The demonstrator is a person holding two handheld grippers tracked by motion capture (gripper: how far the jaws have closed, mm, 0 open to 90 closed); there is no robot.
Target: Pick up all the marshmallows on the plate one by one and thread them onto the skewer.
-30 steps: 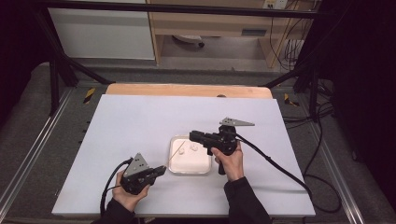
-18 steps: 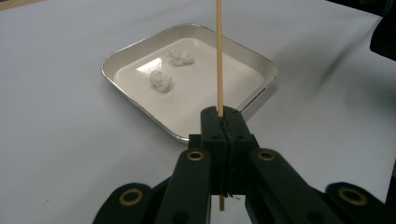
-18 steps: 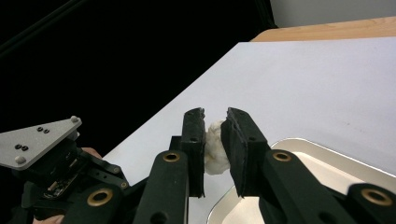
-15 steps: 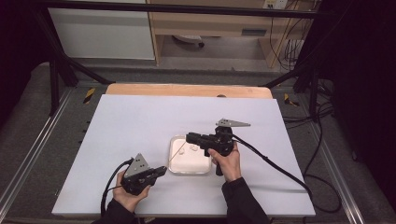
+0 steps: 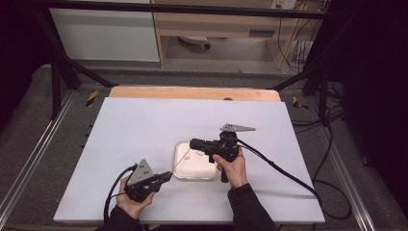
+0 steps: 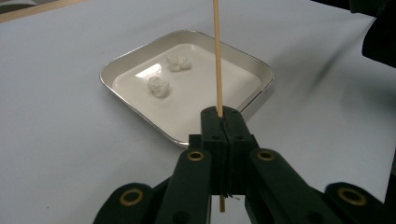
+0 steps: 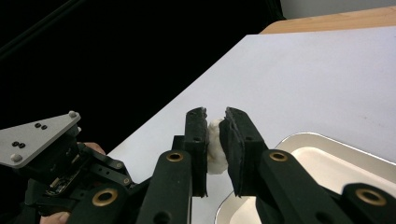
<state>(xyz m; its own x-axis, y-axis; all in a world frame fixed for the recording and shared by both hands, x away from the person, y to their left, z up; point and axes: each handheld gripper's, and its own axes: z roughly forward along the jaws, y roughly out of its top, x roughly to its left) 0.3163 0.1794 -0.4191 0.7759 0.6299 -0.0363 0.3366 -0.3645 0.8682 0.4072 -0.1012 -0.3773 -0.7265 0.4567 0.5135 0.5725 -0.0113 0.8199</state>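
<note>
With the left tongs clamped on the skewer and the right tongs gripping a white dumpling, threading is in hand, requiring dumpling-to-tip alignment.

Thin wooden skewer upright over tray; white lump pinched, lifted.

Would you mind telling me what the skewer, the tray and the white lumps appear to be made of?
The skewer looks like bamboo or wood: thin, pale tan, matte. The tray seems to be polished metal, with a shiny rim and reflections. The white lumps look soft and knobbly, perhaps marshmallow or dough; I cannot tell which.
</note>
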